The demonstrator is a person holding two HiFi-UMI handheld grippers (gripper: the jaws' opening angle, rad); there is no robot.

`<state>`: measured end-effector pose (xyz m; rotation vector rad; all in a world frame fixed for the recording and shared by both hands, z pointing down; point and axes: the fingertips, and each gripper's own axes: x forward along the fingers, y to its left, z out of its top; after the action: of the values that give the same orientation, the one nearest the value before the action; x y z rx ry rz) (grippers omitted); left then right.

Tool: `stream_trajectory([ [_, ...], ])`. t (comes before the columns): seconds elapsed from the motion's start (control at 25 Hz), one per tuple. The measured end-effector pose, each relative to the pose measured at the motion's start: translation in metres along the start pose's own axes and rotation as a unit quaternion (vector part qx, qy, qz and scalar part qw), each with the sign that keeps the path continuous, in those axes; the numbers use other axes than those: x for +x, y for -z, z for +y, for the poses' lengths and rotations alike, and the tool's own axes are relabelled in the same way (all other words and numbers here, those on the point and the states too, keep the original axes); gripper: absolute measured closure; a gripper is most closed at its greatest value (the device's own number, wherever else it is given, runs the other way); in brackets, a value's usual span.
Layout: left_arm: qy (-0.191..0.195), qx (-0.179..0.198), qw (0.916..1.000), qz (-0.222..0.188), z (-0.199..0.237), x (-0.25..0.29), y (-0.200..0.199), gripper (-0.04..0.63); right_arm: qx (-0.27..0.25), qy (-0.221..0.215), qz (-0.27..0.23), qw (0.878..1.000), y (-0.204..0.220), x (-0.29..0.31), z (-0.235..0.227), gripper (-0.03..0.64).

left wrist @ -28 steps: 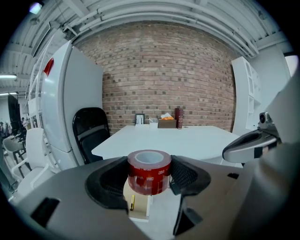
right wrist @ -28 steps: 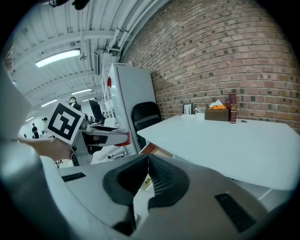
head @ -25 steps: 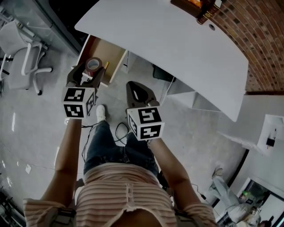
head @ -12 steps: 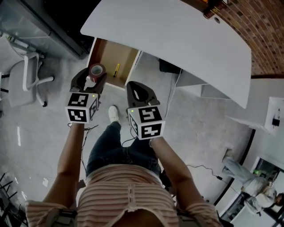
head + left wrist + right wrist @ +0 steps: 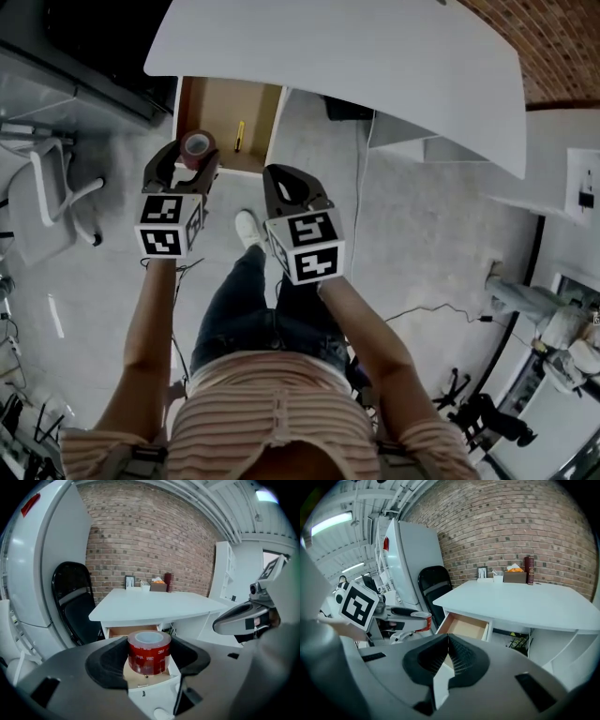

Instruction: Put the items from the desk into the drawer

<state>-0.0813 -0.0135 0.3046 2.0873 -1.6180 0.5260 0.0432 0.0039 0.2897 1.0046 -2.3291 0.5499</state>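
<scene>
One white desk (image 5: 375,56), open drawer (image 5: 217,111), brick wall (image 5: 140,541) behind

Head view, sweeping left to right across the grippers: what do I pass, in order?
Office chair → left gripper, jaws shut on the tape roll → yellow item in the open drawer → right gripper, jaws together, empty.
</scene>
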Motion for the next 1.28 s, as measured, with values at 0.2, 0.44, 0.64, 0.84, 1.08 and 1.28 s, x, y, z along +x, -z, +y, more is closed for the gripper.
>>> stream_trajectory([
  [0.2,0.006,0.007,0.9999,0.008,-0.022,0.035,-0.001,0.307,0.01,-0.001,0.006,1.0,0.011,0.001,-0.033,0.6],
  [0.44,0.006,0.005,0.9998,0.021,-0.02,0.045,-0.003,0.307,0.026,-0.013,0.016,0.999,0.006,0.012,-0.033,0.6],
  [0.64,0.008,0.007,0.9994,0.032,-0.015,0.06,-0.002,0.307,0.034,-0.011,0.021,0.999,0.009,0.03,-0.042,0.6],
  [0.84,0.003,0.008,0.9988,0.049,-0.017,0.079,-0.003,0.307,0.047,-0.025,0.029,0.998,0.002,0.039,-0.058,0.6],
  [1.08,-0.015,0.007,0.9978,0.064,0.003,0.082,0.008,0.308,0.047,-0.038,0.033,0.998,-0.003,0.06,-0.053,0.6],
  [1.28,-0.011,0.008,0.9971,0.075,0.007,0.097,0.018,0.308,0.055,-0.04,0.052,0.996,0.012,0.069,-0.054,0.6],
])
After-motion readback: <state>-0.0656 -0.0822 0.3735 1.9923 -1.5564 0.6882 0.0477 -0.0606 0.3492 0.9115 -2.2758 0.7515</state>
